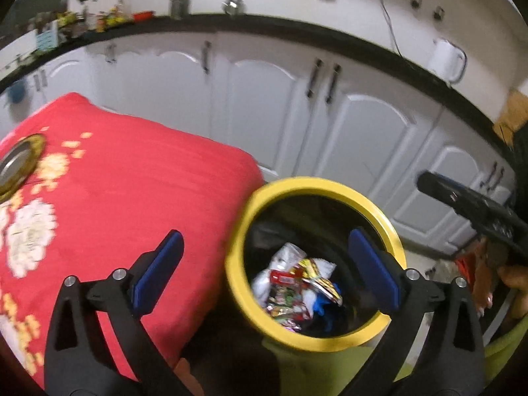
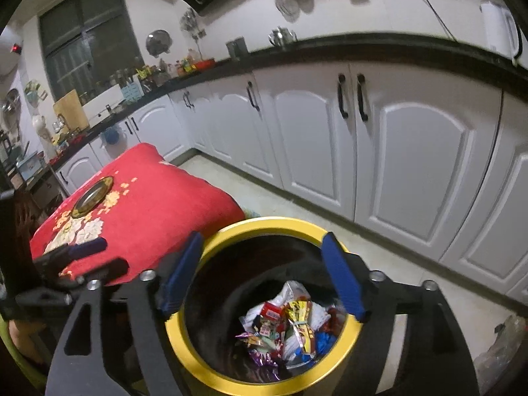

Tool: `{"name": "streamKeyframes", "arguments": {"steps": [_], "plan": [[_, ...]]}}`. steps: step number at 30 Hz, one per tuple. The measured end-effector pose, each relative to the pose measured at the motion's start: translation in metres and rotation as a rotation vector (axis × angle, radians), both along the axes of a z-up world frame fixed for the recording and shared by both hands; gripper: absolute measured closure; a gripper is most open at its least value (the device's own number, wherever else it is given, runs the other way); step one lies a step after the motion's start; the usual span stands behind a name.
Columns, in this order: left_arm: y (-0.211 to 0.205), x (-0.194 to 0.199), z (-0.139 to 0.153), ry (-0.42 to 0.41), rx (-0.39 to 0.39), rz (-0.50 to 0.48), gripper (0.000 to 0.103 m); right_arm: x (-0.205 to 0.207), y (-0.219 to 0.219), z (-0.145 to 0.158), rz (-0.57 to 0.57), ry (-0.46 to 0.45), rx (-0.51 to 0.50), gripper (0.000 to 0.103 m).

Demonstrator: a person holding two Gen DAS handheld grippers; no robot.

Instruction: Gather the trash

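A yellow-rimmed trash bin (image 1: 242, 231) (image 2: 270, 222) stands on the floor beside the red-covered table (image 1: 132, 191) (image 2: 158, 198). Several colourful wrappers (image 1: 297, 287) (image 2: 290, 326) lie at its bottom. My left gripper (image 1: 264, 270) is open and empty, straddling the bin's left rim. My right gripper (image 2: 264, 280) is open and empty, directly above the bin's mouth. The right gripper's black body also shows at the right of the left wrist view (image 1: 472, 204). The left gripper shows at the left of the right wrist view (image 2: 82, 250).
A gold-rimmed metal plate (image 1: 16, 165) (image 2: 94, 194) sits on the red cloth. White kitchen cabinets (image 1: 297, 125) (image 2: 396, 165) under a black countertop (image 1: 330, 36) run behind. A white kettle (image 1: 447, 61) stands on the counter.
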State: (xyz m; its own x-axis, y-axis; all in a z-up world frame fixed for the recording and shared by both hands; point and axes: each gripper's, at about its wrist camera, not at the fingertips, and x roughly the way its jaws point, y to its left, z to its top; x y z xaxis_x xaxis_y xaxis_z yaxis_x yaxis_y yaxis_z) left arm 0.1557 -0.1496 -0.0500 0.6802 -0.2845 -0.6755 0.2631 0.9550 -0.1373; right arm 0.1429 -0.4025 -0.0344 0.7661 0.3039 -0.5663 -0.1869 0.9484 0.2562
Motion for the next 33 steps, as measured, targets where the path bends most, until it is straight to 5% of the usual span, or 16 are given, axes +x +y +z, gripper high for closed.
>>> {"name": "streamKeyframes", "arguments": {"steps": [6,20,27,33], "plan": [[0.05,-0.027,0.029,-0.086,-0.003,0.144,0.011,-0.025,0.037,0.023,0.036,-0.082,-0.014,0.007],[0.135,-0.123,0.064,-0.264,0.077,0.35,0.011,-0.075,0.143,0.045,0.087,-0.244,-0.043,0.006],[0.155,-0.158,0.065,-0.334,0.054,0.417,0.011,-0.117,0.172,0.039,0.074,-0.434,-0.087,0.006],[0.156,-0.172,0.048,-0.338,0.046,0.423,0.011,-0.129,0.179,0.029,0.068,-0.464,-0.076,0.006]]}}
